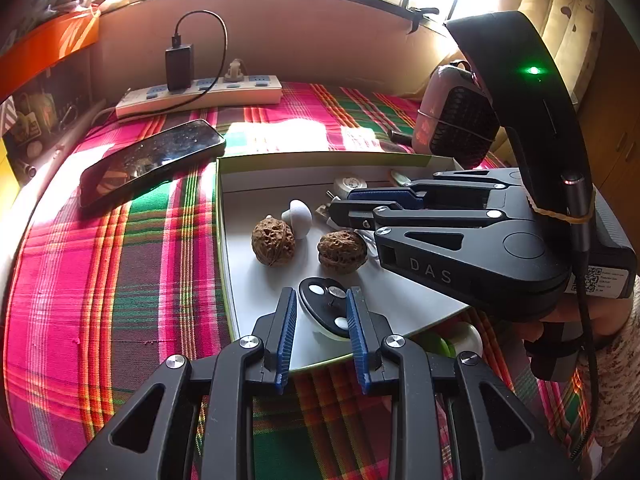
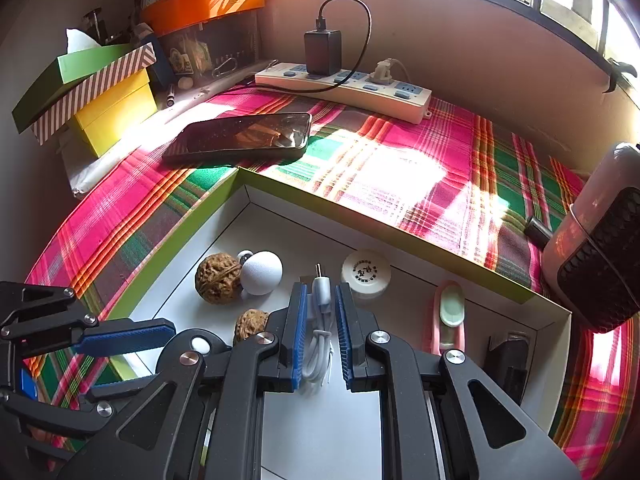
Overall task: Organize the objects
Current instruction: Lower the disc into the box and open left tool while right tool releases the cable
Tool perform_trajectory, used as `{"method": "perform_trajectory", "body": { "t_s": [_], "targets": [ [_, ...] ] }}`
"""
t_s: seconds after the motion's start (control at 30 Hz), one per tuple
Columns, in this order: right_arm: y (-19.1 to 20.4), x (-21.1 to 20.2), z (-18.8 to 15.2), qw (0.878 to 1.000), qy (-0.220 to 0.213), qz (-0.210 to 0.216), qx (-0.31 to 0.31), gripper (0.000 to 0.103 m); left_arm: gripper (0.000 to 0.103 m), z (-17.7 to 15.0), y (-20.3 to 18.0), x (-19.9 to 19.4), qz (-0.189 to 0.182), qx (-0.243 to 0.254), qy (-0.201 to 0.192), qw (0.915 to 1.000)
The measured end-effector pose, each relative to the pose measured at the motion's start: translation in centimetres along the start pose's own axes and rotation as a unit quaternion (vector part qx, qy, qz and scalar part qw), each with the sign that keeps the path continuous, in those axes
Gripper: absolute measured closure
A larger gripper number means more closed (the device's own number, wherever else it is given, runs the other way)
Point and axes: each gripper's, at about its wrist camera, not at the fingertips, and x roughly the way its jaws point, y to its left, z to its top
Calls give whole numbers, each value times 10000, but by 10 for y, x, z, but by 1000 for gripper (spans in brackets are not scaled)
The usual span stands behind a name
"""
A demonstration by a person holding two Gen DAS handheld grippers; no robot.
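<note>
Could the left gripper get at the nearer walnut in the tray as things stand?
Probably not at once: the left gripper is shut on a black disc, so its jaws are occupied. The nearer walnut lies just beyond, with the right gripper crowding its far side.

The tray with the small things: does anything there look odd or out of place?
Nothing looks spilled or broken. One oddity: the black round disc lies tilted on the tray's near rim, between the left gripper's blue pads.

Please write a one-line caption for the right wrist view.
Right gripper shut on a white cable over the shallow box holding walnuts.
</note>
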Motion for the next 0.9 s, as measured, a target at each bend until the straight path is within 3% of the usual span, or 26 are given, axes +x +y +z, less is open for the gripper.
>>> {"method": "perform_trajectory", "body": {
  "t_s": [0.43, 0.57, 0.8, 0.9],
  "targets": [
    [-4, -17, -10, 9996, -143, -83, 215, 84, 76, -2, 0, -5, 20, -79, 10, 10000],
    [-6, -22, -14, 9993, -180, -77, 325, 76, 74, -3, -1, -8, 32, -79, -9, 10000],
    [-2, -37, -23, 9986, -303, -146, 418, 74, 72, -7, -4, -17, 56, -102, -66, 9999],
    [-1, -45, -29, 9978, -382, -251, 472, 68, 71, -9, -5, -22, 67, -96, -105, 9999]
  ]
}}
